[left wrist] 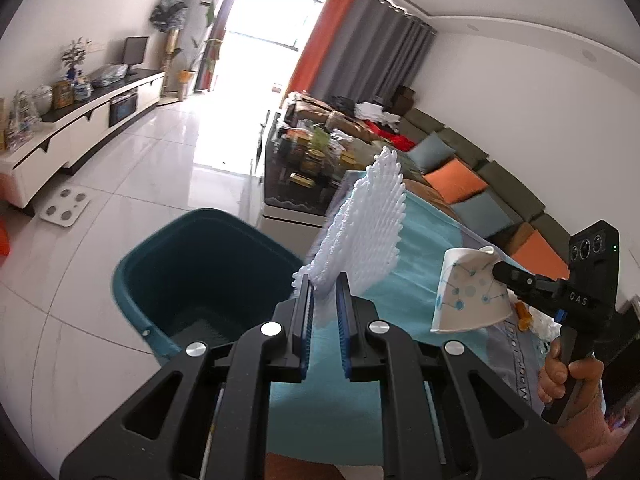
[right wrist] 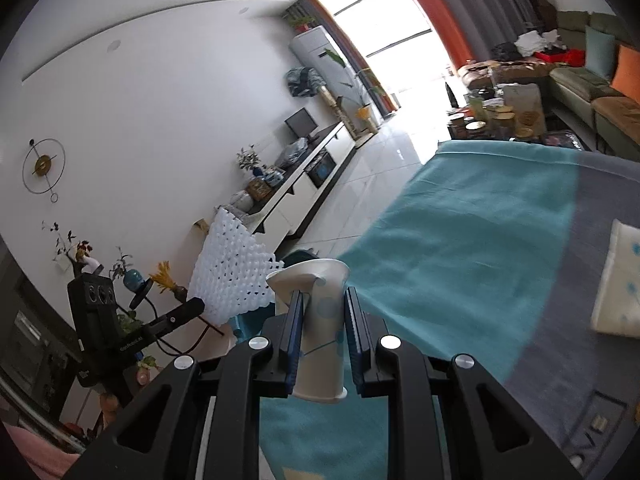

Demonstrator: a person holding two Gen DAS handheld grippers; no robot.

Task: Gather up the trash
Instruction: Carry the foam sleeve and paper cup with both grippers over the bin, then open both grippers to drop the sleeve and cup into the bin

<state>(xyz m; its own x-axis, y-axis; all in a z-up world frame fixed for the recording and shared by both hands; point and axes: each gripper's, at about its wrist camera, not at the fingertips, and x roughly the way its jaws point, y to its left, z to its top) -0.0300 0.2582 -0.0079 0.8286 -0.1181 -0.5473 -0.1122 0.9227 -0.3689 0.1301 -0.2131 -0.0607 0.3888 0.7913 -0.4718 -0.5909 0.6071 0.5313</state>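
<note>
My left gripper [left wrist: 325, 280] is shut on a white foam fruit net [left wrist: 366, 220], which stands up above the jaws, just right of the dark teal bin [left wrist: 192, 272]. The same foam net [right wrist: 230, 268] appears at the left of the right wrist view, held by the left gripper [right wrist: 198, 303]. My right gripper [right wrist: 323, 298] is shut on a crushed white paper cup [right wrist: 316, 320] with blue dots. In the left wrist view that paper cup [left wrist: 470, 296] hangs from the right gripper [left wrist: 498, 268] over the teal cloth [left wrist: 424, 240] on the table.
A hand [left wrist: 568, 372] holds the right gripper's handle. Another flattened paper cup [right wrist: 618, 280] lies on the grey part of the cloth. A cluttered coffee table [left wrist: 304, 160], a sofa with cushions [left wrist: 456, 180], a TV cabinet [left wrist: 80, 120] and a floor scale [left wrist: 66, 208] surround the tiled floor.
</note>
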